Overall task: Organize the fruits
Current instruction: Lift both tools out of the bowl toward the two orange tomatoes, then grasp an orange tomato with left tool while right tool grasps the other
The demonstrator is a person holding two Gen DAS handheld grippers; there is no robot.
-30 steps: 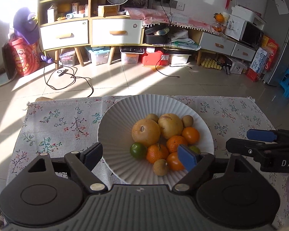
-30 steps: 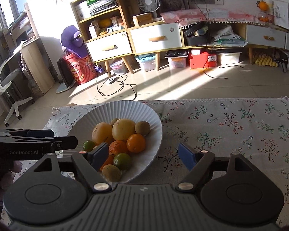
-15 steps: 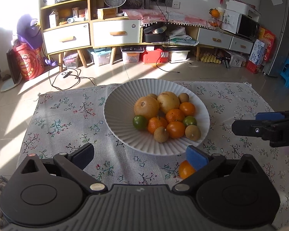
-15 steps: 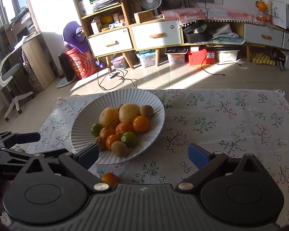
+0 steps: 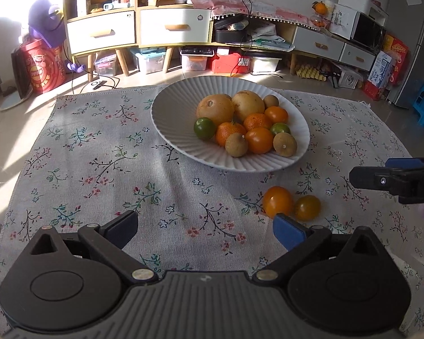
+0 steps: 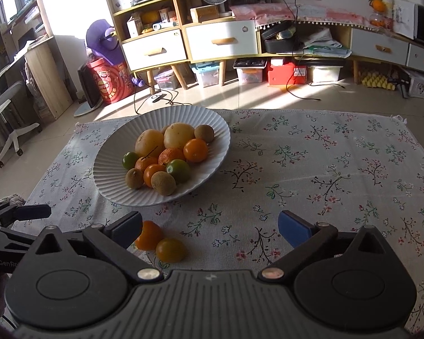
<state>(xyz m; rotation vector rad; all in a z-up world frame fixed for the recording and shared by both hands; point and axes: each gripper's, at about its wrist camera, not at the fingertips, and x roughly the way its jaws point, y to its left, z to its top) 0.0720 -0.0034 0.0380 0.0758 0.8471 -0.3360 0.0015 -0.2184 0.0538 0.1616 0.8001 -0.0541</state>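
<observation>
the left gripper (image 5: 205, 226) and right gripper (image 6: 209, 226) both hang with jaws wide apart, holding nothing. two small orange citrus fruits (image 5: 277, 201) lie touching on the floral tablecloth (image 5: 104, 152), near the ribbed white bowl (image 5: 172, 107) of piled fruit — a second earlier both grippers hovered closer to the bowl.

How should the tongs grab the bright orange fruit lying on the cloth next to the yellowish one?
Probably across the round middle of the orange fruit, coming down from above. The yellowish fruit touches its right side, so one finger should go on the plate-facing side and one on the near side, not left and right. The open left tongs are closest.
</observation>
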